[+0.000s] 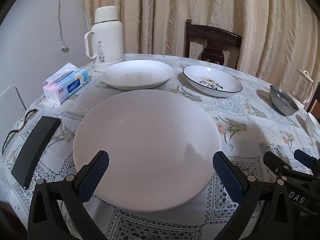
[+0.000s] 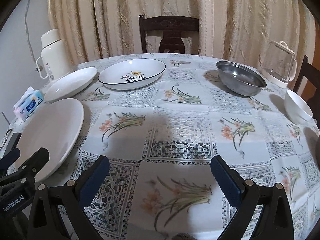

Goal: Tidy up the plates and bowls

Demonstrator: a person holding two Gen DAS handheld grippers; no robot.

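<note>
Nearest up is the big plain white round plate (image 1: 147, 150), lying flat on the counter (image 2: 180, 108) right in front of the left tongs (image 1: 161, 172), which are spread wide apart and level with its near rim, with nothing clamped. The right tongs (image 2: 160, 177) are also wide apart, hovering over bare floral lace tablecloth and holding nothing.

That plate looks like glazed ceramic, so I'd guess stiff, a bit heavy, slick and chippable. It sits low and shallow, so the only real bite is the near rim, one pad over and one under; pinching across the width won't work.

To its left are a flat black case (image 1: 35, 150) and a pair of glasses (image 1: 20, 126), close enough to bump on a sideways slide. Further back sit a blue tissue pack (image 1: 66, 86), a second plain white shallow plate (image 1: 138, 74) and a white deep plate with a dark blue rim and printed centre (image 2: 132, 73), near each other but apart. Over on the right are a small white ceramic bowl (image 2: 298, 106) near the counter edge, a dull steel bowl (image 2: 241, 79), and a clear glass kettle (image 2: 282, 64) just beyond. At the far left back stands a tall white thermos flask (image 1: 106, 38), close behind the second white plate.
</note>
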